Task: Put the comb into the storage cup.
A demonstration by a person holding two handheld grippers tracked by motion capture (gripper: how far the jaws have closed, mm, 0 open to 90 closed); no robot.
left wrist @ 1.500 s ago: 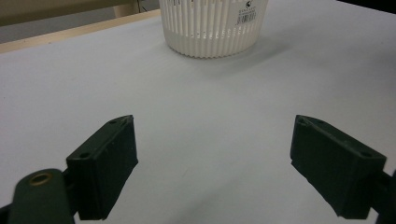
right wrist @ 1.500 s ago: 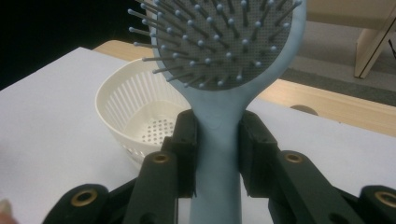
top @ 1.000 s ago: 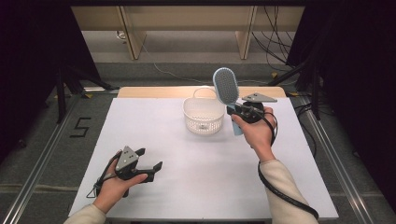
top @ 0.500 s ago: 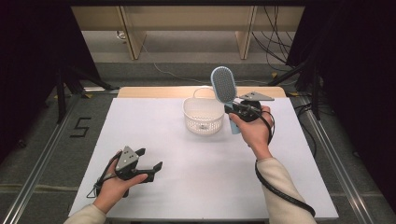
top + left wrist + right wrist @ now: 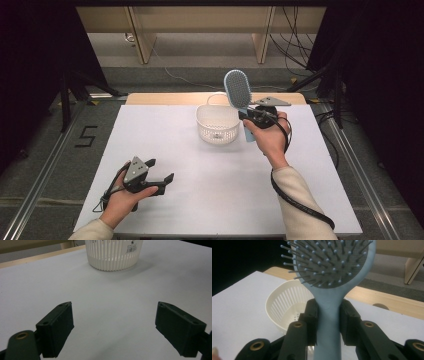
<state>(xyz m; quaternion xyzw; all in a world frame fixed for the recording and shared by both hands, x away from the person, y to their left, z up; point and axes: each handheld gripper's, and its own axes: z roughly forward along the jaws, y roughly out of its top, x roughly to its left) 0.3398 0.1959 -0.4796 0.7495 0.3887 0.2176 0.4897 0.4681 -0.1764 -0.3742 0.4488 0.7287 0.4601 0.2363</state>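
Right gripper (image 5: pixel 248 116) jaws clamped on the handle of a light blue hairbrush (image 5: pixel 238 91), one pad on each side of the neck just below the head, clear in the right gripper view (image 5: pixel 328 322). Brush (image 5: pixel 332 270) stands upright, lifted off the counter (image 5: pixel 200 200), grey bristle pad with blue-tipped pins facing the gripper's camera. Lower end of the handle sticks out below the hand. Brush head sits above the right rim of a white slotted basket (image 5: pixel 217 124), which rests on the counter near the middle of the far edge. In the right gripper view the basket (image 5: pixel 287 307) is behind and left of the handle; whether the handle touches the rim is hard to tell, probably just apart.

Left gripper (image 5: pixel 161 171) held low near the counter's front left corner, well apart from basket and brush. Its jaws are spread wide with nothing between them, bare white counter under them in the left gripper view (image 5: pixel 113 322). Basket (image 5: pixel 113 255) shows ahead of them at the far side, barcode sticker on its wall. Strip of bare wood runs along the counter's far edge (image 5: pixel 165 98).
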